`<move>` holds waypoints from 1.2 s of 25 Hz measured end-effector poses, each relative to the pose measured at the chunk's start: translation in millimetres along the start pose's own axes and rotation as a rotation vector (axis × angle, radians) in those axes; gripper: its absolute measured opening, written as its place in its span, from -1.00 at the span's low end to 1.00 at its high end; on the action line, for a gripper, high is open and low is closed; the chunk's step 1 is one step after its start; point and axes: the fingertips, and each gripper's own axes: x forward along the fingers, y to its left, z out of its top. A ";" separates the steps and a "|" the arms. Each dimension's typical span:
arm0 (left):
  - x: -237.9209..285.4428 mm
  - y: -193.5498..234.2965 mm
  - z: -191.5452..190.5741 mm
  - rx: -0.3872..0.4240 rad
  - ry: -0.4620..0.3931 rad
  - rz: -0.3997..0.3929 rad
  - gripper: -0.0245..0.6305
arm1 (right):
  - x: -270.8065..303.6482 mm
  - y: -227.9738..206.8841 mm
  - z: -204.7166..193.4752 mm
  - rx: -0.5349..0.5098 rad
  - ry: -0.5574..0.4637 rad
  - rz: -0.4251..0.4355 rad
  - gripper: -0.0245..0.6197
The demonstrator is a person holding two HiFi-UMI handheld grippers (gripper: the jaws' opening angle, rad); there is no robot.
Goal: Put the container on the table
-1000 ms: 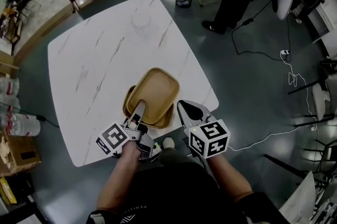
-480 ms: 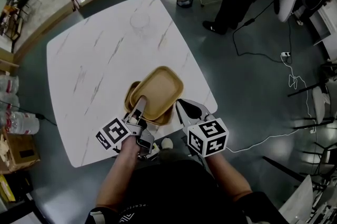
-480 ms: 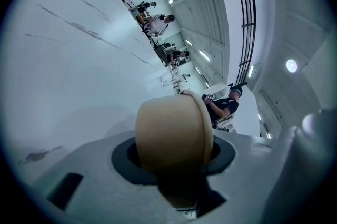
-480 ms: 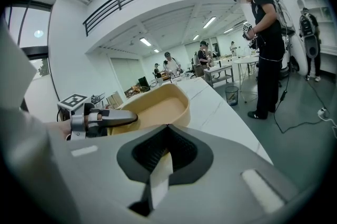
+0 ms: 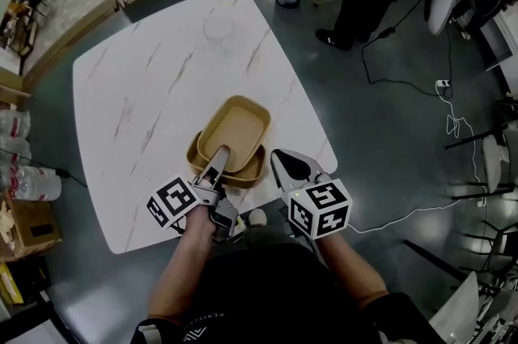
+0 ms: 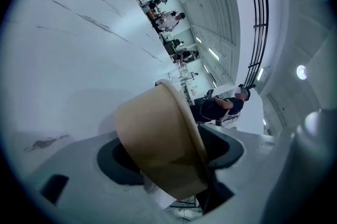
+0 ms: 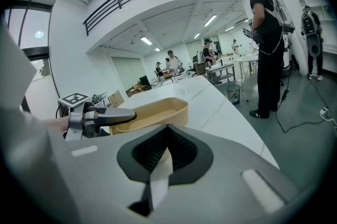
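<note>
We find the left gripper [image 5: 220, 163] with jaws just opening, slack around the rim of the tan container [image 5: 236, 132] (at the near edge of the table [image 5: 146, 91]), and the right gripper [image 5: 281, 164] clenched empty.

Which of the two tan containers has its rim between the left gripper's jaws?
The upper container, the one stacked on the lower container, whose edge shows beneath it. The left gripper has just been opening, with that upper rim between its jaws.
</note>
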 end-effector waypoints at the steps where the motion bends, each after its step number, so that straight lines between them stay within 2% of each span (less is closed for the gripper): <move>1: -0.9 -0.9 -2.0 -0.010 0.007 -0.007 0.01 | 0.4 1.4 0.3 -0.001 0.000 0.004 -0.92; 11: -25.7 -2.4 -22.3 -0.126 0.068 -0.083 0.11 | 8.1 20.4 -5.8 -0.030 0.018 0.031 -0.92; 17: -58.9 16.0 -44.9 -0.175 0.102 -0.059 0.10 | 7.8 33.1 -16.7 -0.042 0.032 0.038 -0.92; 24: -80.2 4.3 -48.8 -0.181 0.120 -0.153 0.00 | 5.2 48.4 -22.9 -0.047 0.027 0.034 -0.92; 27: -91.4 -8.0 -51.5 -0.195 0.129 -0.218 -0.14 | 0.6 55.0 -24.4 -0.046 0.017 0.025 -0.92; 30: -102.9 -9.8 -52.2 -0.166 0.135 -0.237 -0.26 | -3.7 60.9 -25.7 -0.044 0.003 0.011 -0.92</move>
